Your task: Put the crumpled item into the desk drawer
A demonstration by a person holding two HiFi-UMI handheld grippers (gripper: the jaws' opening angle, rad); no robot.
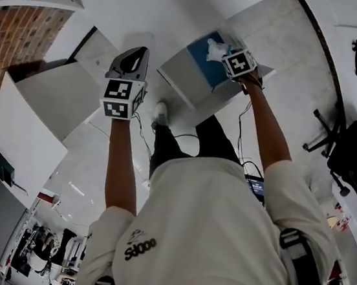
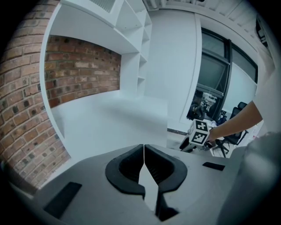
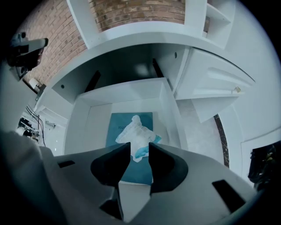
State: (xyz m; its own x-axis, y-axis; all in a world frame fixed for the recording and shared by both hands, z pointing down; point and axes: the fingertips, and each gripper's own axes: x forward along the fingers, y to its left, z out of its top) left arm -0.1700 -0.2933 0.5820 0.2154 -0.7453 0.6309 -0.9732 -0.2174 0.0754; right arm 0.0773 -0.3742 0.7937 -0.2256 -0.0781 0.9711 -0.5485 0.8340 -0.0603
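White crumpled item [image 3: 135, 132] is seen on a teal pad [image 3: 115, 129] inside the open drawer [image 3: 169, 110], mid-frame; right tongs [image 3: 139, 147] are held apart above it, left tongs [image 2: 144, 151] pressed together.

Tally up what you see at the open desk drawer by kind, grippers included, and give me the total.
Open drawer: 1
Crumpled white item, lying on the book: 1
Flat teal book: 1
Grippers: 2 (left gripper, right gripper)
Total: 5
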